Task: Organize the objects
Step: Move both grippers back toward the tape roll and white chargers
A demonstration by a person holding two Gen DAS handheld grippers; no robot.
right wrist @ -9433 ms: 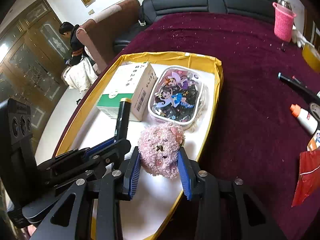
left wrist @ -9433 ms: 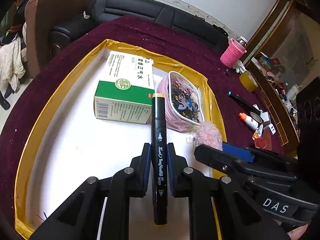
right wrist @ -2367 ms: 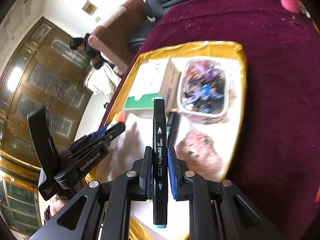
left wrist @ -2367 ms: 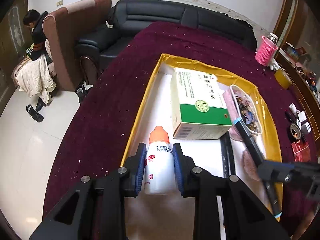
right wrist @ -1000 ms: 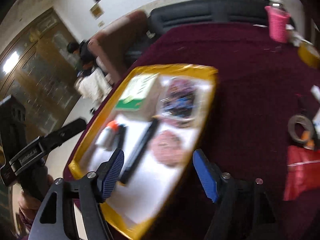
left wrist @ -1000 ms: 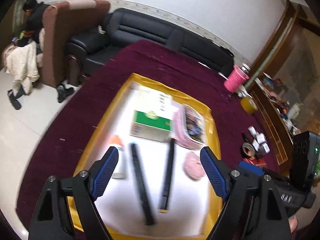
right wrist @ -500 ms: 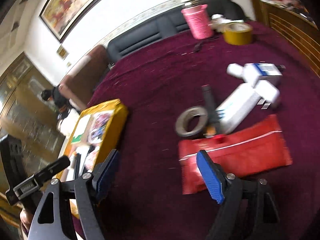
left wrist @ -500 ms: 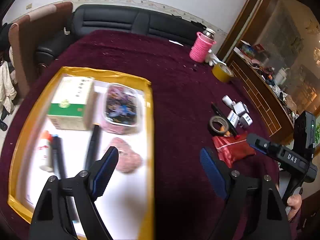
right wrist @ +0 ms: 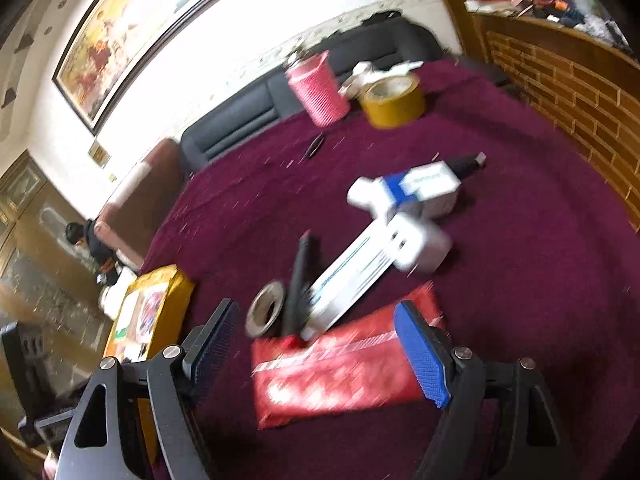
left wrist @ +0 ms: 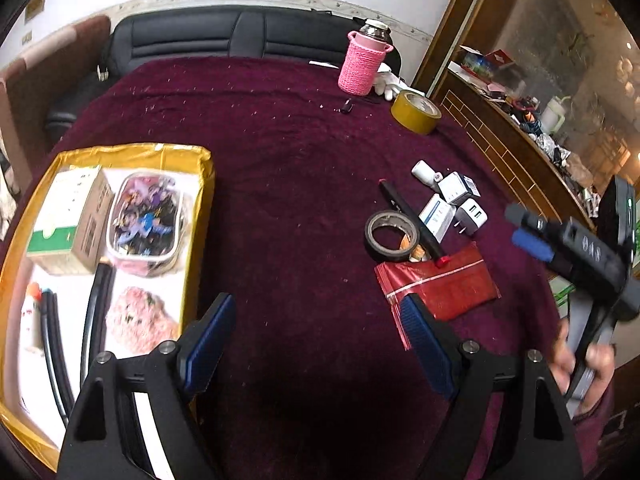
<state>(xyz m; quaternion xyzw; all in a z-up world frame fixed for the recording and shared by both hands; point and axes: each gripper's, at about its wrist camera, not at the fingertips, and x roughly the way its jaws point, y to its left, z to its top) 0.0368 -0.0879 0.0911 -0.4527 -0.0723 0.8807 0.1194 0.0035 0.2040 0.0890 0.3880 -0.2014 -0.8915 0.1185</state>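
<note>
Six things already lie in the gold-edged tray point(left wrist: 202, 216) off to the left of my empty, wide-open left claw point(left wrist: 320, 340) on the table point(left wrist: 288, 168): a green-and-white box point(left wrist: 64, 220), a clear pouch point(left wrist: 146, 220), a pink fuzzy toy point(left wrist: 138, 320), two black markers point(left wrist: 94, 312) and a small bottle point(left wrist: 31, 320). From the right wrist, my right claw point(right wrist: 316, 344) also gapes with nothing held, a red packet point(right wrist: 336, 376) lying between its pads; just beyond wait a tape ring point(right wrist: 266, 314), a dark pen point(right wrist: 300, 276) and white boxes point(right wrist: 404, 216), so I judge roughly half remains.
</note>
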